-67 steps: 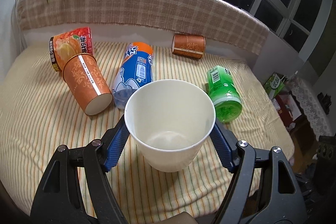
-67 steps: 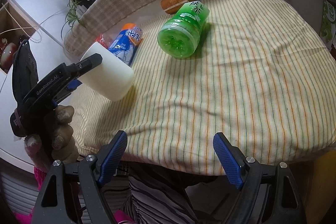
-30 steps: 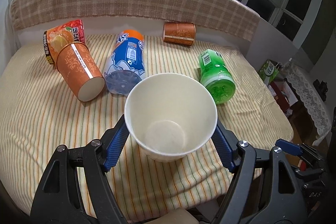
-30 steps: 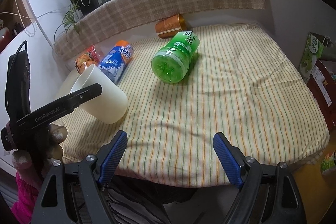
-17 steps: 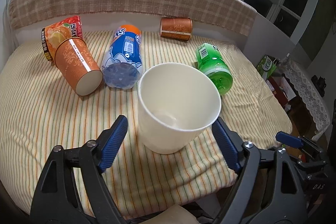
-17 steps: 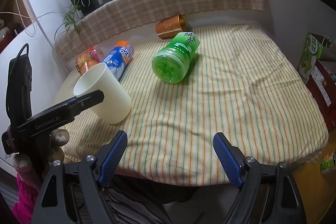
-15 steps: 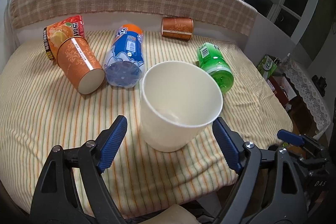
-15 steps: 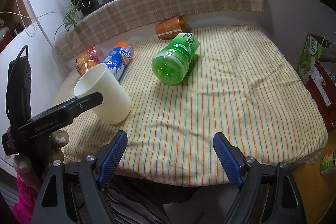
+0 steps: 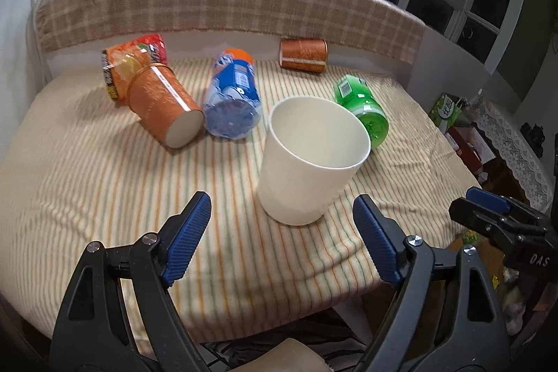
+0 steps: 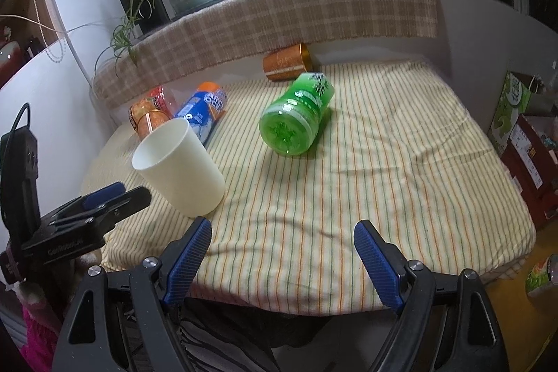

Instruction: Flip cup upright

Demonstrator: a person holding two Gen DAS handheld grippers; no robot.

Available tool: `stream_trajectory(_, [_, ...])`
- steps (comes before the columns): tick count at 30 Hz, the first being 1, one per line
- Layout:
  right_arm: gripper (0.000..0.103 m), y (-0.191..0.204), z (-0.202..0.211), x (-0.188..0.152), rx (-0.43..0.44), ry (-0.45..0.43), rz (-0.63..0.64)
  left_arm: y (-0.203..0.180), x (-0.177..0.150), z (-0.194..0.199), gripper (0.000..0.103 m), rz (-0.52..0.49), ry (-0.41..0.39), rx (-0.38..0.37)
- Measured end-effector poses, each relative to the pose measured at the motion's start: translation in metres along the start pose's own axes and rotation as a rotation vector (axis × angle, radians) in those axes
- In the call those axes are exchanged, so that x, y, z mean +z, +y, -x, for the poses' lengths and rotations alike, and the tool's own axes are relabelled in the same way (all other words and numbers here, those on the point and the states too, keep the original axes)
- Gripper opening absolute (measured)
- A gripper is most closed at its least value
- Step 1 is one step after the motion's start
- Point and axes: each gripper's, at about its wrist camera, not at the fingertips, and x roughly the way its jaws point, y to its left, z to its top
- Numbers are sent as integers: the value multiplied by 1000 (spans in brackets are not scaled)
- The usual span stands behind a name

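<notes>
On the striped tablecloth (image 9: 87, 183): green plastic bottle (image 9: 362, 108), blue bottle (image 9: 233, 100), orange patterned paper cup (image 9: 162, 105) lying mid-table, copper cup (image 9: 302, 54) at the back edge.

Left gripper (image 9: 281, 224) wide open at bottom centre of its own frame, blue pads (image 9: 188, 234) apart, holding nothing. Right gripper (image 10: 282, 248) equally spread at bottom centre, also empty.

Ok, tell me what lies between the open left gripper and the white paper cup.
Only bare striped tablecloth between the left gripper and white paper cup, in the left wrist view.
</notes>
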Motion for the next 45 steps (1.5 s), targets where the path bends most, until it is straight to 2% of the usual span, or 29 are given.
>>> stream_trajectory(5, [88, 7, 7, 2, -14, -39, 12, 4, 0, 24, 88, 6, -71, 44])
stream_trajectory(7, [90, 9, 10, 2, -22, -55, 16, 5, 0, 36, 93, -2, -119, 73])
stream_trajectory(11, [93, 13, 14, 4, -32, -88, 18, 5, -2, 57, 94, -15, -197, 133])
stream_trajectory(13, [96, 15, 18, 5, -42, -107, 23, 5, -3, 67, 102, -18, -234, 160])
stream_trajectory(18, [103, 25, 29, 6, -123, -196, 54, 7, -5, 88, 102, -21, -311, 222])
stream_trajectory(22, [103, 31, 36, 8, -178, -248, 79, 7, -6, 96, 102, -18, -331, 246])
stream_trajectory(28, [103, 37, 43, 10, -212, -302, 92, 6, -7, 99, 102, -28, -336, 264])
stream_trajectory(45, [103, 40, 44, 12, -215, -316, 108, -2, -8, 100, 102, -41, -338, 268])
